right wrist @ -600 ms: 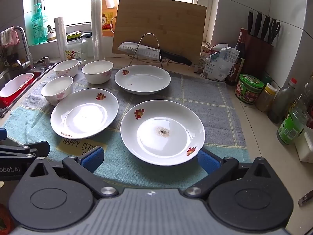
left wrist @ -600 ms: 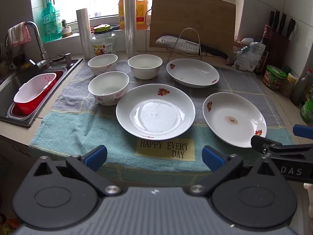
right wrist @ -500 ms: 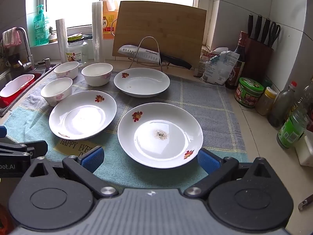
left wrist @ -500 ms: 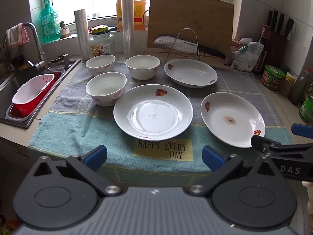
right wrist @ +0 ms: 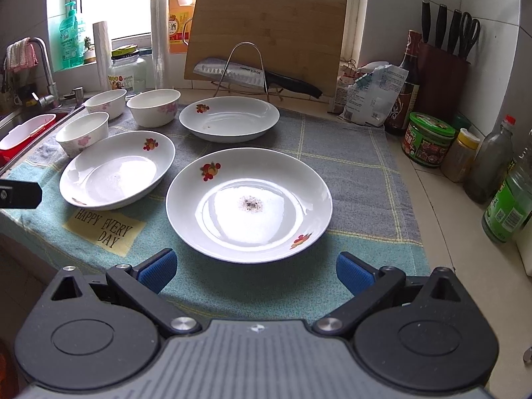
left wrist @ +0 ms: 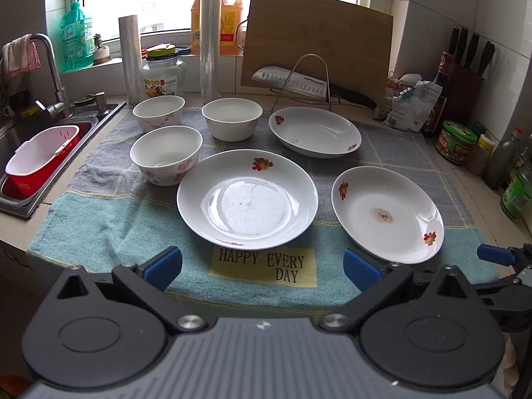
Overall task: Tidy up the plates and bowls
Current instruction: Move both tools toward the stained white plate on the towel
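Three white plates with fruit prints lie on a towel [left wrist: 99, 219]: a middle plate [left wrist: 246, 202], a right plate with a brown spot [left wrist: 387, 213] [right wrist: 248, 203], and a far plate [left wrist: 314, 131] [right wrist: 229, 118]. Three white bowls with pink flowers stand at the left: a near bowl [left wrist: 166, 153], a back-left bowl [left wrist: 159, 112] and a back-middle bowl [left wrist: 231, 118]. My left gripper [left wrist: 262, 266] hovers open just before the middle plate. My right gripper [right wrist: 254, 267] hovers open before the spotted plate. Nothing is between either pair of fingers.
A sink [left wrist: 20, 136] with a red and white basin lies at the left. At the back stand a cutting board [left wrist: 316, 40], a knife on a wire rack [left wrist: 299, 83], rolls and bottles. Jars, bottles and a knife block [right wrist: 442, 73] line the right edge.
Both views have drawn slightly closer to the plates. Both grippers stay wide open, and the dishes have not moved.
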A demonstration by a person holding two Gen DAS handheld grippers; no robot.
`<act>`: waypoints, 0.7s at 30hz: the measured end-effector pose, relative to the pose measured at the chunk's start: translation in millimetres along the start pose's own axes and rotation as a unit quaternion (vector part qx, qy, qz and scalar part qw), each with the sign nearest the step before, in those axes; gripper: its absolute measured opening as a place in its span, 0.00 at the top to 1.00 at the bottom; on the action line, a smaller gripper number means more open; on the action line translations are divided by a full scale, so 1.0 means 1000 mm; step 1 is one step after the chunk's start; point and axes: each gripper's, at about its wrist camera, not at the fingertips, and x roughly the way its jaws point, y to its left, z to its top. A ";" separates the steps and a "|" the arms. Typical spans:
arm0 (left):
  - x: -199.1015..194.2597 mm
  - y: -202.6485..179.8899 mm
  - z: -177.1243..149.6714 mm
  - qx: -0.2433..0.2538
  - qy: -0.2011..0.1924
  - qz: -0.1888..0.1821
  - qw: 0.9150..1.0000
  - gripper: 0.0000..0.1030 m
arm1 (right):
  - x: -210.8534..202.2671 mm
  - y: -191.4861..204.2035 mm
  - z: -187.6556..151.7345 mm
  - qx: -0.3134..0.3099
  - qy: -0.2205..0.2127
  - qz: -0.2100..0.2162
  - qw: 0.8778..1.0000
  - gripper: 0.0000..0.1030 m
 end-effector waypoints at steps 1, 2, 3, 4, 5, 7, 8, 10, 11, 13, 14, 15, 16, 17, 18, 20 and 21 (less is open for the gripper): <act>0.001 0.000 0.001 0.000 -0.001 0.002 1.000 0.01 | 0.004 -0.001 -0.002 0.000 0.002 0.002 1.000 0.00; 0.002 0.000 0.002 0.000 -0.002 0.003 1.000 0.01 | 0.007 -0.002 -0.003 0.000 0.005 0.006 1.000 0.00; 0.004 0.000 0.003 0.003 -0.003 0.004 1.000 0.01 | 0.011 -0.003 -0.005 0.001 0.009 0.010 1.000 0.00; 0.005 0.000 0.004 0.005 -0.003 0.006 1.000 0.01 | 0.014 -0.005 -0.005 -0.004 0.014 0.006 1.000 0.00; 0.007 0.000 0.005 0.008 -0.003 0.007 1.000 0.01 | 0.018 -0.006 -0.006 -0.005 0.014 0.009 1.000 0.00; 0.013 -0.001 0.008 0.017 0.000 0.013 1.000 0.01 | 0.026 -0.003 -0.011 0.003 0.013 0.022 1.000 0.00; 0.018 -0.003 0.010 0.025 0.003 0.011 1.000 0.01 | 0.028 -0.003 -0.012 0.000 0.014 0.019 1.000 0.00; 0.027 -0.005 0.013 0.040 0.008 0.005 0.999 0.01 | 0.034 -0.006 -0.012 -0.008 0.015 0.018 1.000 0.00; 0.030 -0.006 0.014 0.046 0.008 0.002 0.999 0.01 | 0.037 -0.007 -0.013 -0.008 0.017 0.017 1.000 0.00; 0.038 -0.009 0.018 0.065 0.007 -0.011 0.998 0.01 | 0.044 -0.011 -0.011 -0.017 0.025 0.009 1.000 0.00; 0.041 -0.010 0.019 0.072 0.008 -0.019 0.997 0.01 | 0.047 -0.011 -0.011 -0.016 0.024 0.010 1.000 0.00; 0.045 -0.012 0.022 0.078 0.009 -0.026 0.997 0.01 | 0.050 -0.010 -0.012 -0.015 0.024 0.011 1.000 0.00; 0.047 -0.012 0.024 0.082 0.010 -0.030 0.996 0.01 | 0.053 -0.010 -0.012 -0.013 0.023 0.011 1.000 0.00; 0.051 -0.014 0.026 0.088 0.011 -0.034 0.995 0.01 | 0.056 -0.008 -0.011 -0.009 0.021 0.013 1.000 0.00; 0.056 -0.016 0.030 0.096 0.013 -0.037 0.995 0.01 | 0.058 -0.009 -0.010 -0.007 0.020 0.016 1.000 0.00; 0.063 -0.018 0.036 0.106 0.016 -0.047 0.993 0.01 | 0.064 -0.007 -0.009 -0.001 0.017 0.023 1.000 0.00; 0.067 -0.018 0.039 0.111 0.017 -0.055 0.992 0.01 | 0.067 -0.005 -0.008 -0.005 0.018 0.020 1.000 0.00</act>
